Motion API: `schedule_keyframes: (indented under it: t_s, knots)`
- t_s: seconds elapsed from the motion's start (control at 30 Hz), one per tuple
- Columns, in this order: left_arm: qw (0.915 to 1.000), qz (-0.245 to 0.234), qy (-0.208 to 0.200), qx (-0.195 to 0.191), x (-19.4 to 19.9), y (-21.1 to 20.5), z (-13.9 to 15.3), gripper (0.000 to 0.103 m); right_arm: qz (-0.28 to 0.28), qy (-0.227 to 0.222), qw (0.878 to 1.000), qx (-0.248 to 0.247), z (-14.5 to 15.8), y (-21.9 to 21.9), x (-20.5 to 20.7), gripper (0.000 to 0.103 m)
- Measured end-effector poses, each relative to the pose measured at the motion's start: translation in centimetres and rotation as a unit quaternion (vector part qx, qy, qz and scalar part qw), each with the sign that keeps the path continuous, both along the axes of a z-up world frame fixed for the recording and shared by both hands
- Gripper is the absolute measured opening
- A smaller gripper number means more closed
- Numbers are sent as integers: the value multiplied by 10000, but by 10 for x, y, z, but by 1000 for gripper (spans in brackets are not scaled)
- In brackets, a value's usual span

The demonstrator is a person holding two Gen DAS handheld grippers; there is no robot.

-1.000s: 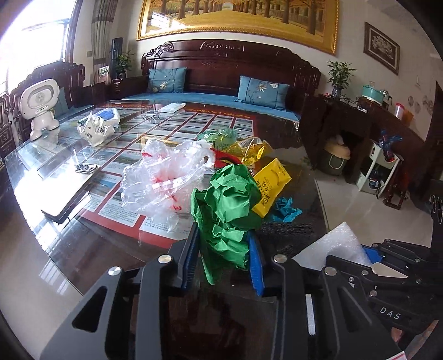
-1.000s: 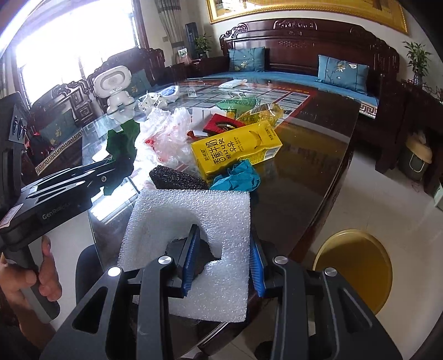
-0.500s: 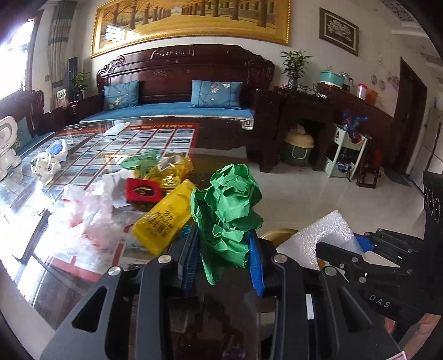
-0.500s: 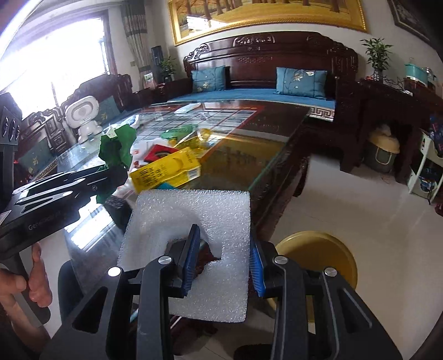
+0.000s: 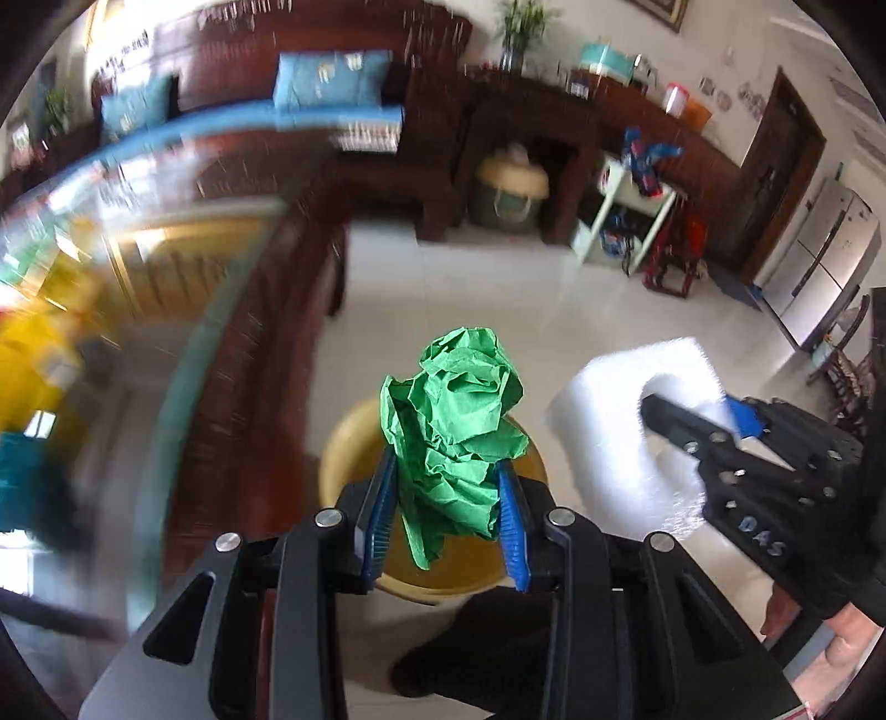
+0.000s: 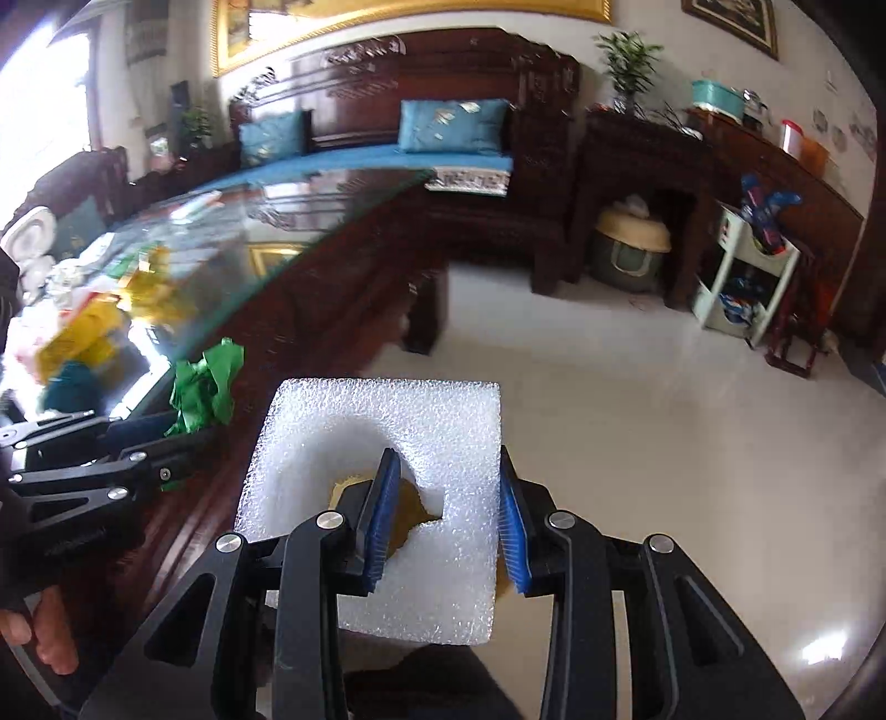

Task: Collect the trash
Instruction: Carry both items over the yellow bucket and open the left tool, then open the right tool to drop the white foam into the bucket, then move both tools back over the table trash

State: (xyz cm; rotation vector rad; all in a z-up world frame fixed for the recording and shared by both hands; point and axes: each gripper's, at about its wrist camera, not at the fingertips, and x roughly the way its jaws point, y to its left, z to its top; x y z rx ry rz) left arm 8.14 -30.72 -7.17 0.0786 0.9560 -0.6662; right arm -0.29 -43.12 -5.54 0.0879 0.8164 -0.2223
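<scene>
Both grippers swung off the table toward the round yellow plastic bin (image 5: 354, 437), left gripper (image 5: 446, 518) fingers clamped on crumpled green paper (image 5: 454, 437), right gripper (image 6: 448, 518) on white foam sheet (image 6: 387, 437); centre each before release.

A carved dark-wood sofa (image 6: 410, 105) with teal cushions (image 6: 454, 126) stands along the far wall — a gold-framed painting (image 6: 410, 22) hangs above it. A potted plant (image 6: 628, 61) tops a dark cabinet (image 6: 637, 183), and a white shelf unit (image 6: 745, 277) stands on the pale tiled floor (image 6: 637, 399).
</scene>
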Motion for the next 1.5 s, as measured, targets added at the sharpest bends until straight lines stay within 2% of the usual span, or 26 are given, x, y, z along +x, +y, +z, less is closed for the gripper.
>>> schedule_keyframes:
  t_s: [0.07, 0.1, 0.13, 0.2, 0.33, 0.43, 0.53, 0.63, 0.67, 0.7, 0.73, 0.77, 0.87, 0.93, 1.07, 1.13, 1.17, 1.27, 1.33, 1.4, 1.5]
  knots:
    - [9995, -33, 301, 60, 13, -20, -23, 37, -106, 217, 9997, 41, -17, -17, 9, 33]
    - [9991, -35, 400, 119, 19, -28, -34, 44, -145, 322, 9994, 70, -26, -23, 12, 33]
    - [9987, -12, 486, 145, 25, -32, -43, 61, -172, 397, 9990, 83, -33, -30, 14, 33]
    - [9979, 34, 636, 92, 37, -42, -58, 88, -190, 554, 9982, 119, -48, -40, 17, 33]
    - [9976, 20, 664, 178, 47, -53, -67, 89, -163, 849, 9961, 155, -71, -48, 30, 33]
    - [9977, 126, 641, 158, 48, -45, -65, 90, -62, 1015, 9947, 133, -85, -47, 41, 33]
    - [9987, 281, 412, 131, 41, -35, -54, 96, 101, 1169, 9930, 161, -96, -44, 57, 33]
    - [9984, 527, 169, 145, 36, -17, -40, 98, 325, 1284, 9911, 84, -100, -31, 72, 35]
    - [9981, 587, 130, 129, 34, -13, -35, 98, 445, 1339, 9900, 46, -102, -26, 75, 51]
    - [9978, 649, 108, 104, 34, -9, -31, 98, 453, 1284, 9907, -59, -101, -21, 76, 61]
    - [9974, 709, 91, 76, 34, -4, -26, 98, 414, 1149, 9923, -183, -97, -17, 75, 76]
    - [9971, 761, 62, 48, 32, 0, -21, 98, 412, 1038, 9934, -252, -94, -11, 74, 77]
    - [9968, 794, -86, -47, 26, 12, -4, 98, 437, 766, 9959, -175, -80, -4, 66, 75]
    - [9966, 783, -237, -114, 17, 21, 9, 99, 452, 413, 9981, -95, -63, 1, 52, 72]
    - [9948, 794, -616, -158, -4, 47, 31, 99, 530, -672, 9963, 60, -15, 13, 18, 72]
    - [9931, 808, -828, -174, -17, 64, 44, 99, 620, -1304, 9895, 91, 9, 27, -3, 77]
    - [9914, 843, -994, -149, -26, 76, 51, 99, 692, -1573, 9851, 113, 19, 37, -11, 84]
    - [9857, 973, -1374, -41, -49, 108, 69, 99, 991, -2170, 9710, 165, 44, 64, -33, 90]
    - [9817, 1096, -1556, 14, -61, 132, 80, 99, 1269, -2394, 9621, 299, 59, 84, -41, 95]
    - [9781, 1224, -1682, 21, -72, 160, 87, 99, 1556, -2591, 9514, 591, 67, 103, -48, 95]
    - [9737, 1396, -1800, 40, -84, 202, 91, 99, 1767, -2653, 9444, 806, 76, 129, -50, 95]
